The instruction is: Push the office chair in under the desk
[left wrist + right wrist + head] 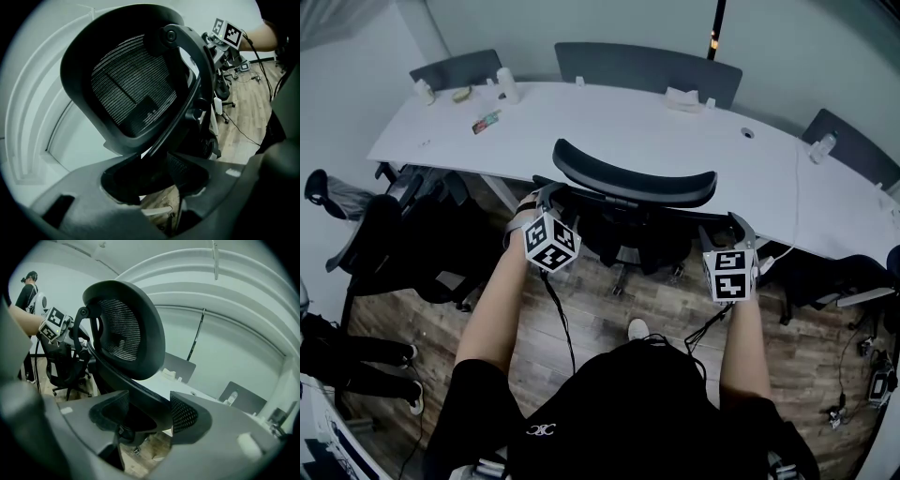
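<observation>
A black mesh office chair [633, 178] stands at the near edge of the long white desk [675, 141], with its headrest over the desk's rim. I stand behind it with a gripper on each side of the backrest. My left gripper [541, 200] is on the left side. In the left gripper view the chair [126, 89] fills the frame and its back frame fills the gap of my left gripper [157, 171], which is closed on it. My right gripper [733, 232] is on the right side. The right gripper view shows the chair's [124, 329] frame edge between wide jaws [145, 416], not pinched.
Another black chair [403, 244] stands close on the left and one [834, 277] on the right. Grey chairs [647, 66] sit behind the desk. A bottle [508, 84] and a small packet [486, 122] lie on the desk. Cables trail over the wooden floor [591, 309].
</observation>
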`<state>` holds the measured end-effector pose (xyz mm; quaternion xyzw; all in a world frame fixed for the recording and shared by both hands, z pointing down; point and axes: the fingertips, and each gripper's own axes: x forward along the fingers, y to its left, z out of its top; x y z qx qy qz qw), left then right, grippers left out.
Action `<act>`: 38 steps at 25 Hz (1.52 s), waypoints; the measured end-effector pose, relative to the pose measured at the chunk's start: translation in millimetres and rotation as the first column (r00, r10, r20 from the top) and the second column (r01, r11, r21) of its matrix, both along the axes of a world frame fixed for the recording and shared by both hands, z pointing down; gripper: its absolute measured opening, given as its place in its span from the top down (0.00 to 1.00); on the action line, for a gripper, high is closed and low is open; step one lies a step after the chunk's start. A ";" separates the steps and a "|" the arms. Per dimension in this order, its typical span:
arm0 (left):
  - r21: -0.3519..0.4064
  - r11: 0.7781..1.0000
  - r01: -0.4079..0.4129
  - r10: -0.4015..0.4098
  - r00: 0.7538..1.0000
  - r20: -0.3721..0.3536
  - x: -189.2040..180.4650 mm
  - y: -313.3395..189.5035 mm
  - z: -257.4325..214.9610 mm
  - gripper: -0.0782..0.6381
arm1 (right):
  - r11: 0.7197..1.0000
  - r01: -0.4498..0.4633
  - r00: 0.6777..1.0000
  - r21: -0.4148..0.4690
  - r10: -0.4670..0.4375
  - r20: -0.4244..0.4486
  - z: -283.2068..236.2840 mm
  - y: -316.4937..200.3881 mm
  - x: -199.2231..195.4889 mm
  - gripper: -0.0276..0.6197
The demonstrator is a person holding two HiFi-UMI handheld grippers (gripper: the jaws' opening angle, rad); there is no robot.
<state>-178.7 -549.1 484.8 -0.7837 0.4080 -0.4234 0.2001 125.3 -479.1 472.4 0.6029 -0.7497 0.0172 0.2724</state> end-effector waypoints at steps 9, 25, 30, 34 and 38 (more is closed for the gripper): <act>0.014 1.000 0.008 -0.007 1.000 -0.024 13.3 -22.3 0.2 0.64 | 0.997 -0.070 0.998 0.019 0.070 -0.002 1.1 -22.2 14.9 0.54; -0.066 0.997 0.038 -0.057 0.944 -0.325 17.9 -31.4 -16.1 0.62 | 0.999 -0.037 0.999 0.040 0.037 -0.010 -2.4 -27.8 9.7 0.54; -0.028 0.985 0.169 -0.152 0.790 -0.594 17.1 -8.5 -55.3 0.89 | 0.973 -0.109 0.989 0.205 0.085 0.122 -34.8 -16.2 3.9 0.95; -0.092 0.979 0.184 -0.190 0.642 -0.742 27.2 19.0 -74.8 0.89 | 0.953 -0.117 0.974 0.281 0.054 0.222 -62.1 -5.7 -14.2 0.95; -0.087 0.975 0.202 -0.196 0.617 -0.762 34.9 47.3 -88.5 0.88 | 0.937 -0.105 0.953 0.332 -0.001 0.304 -83.1 11.8 -36.2 0.95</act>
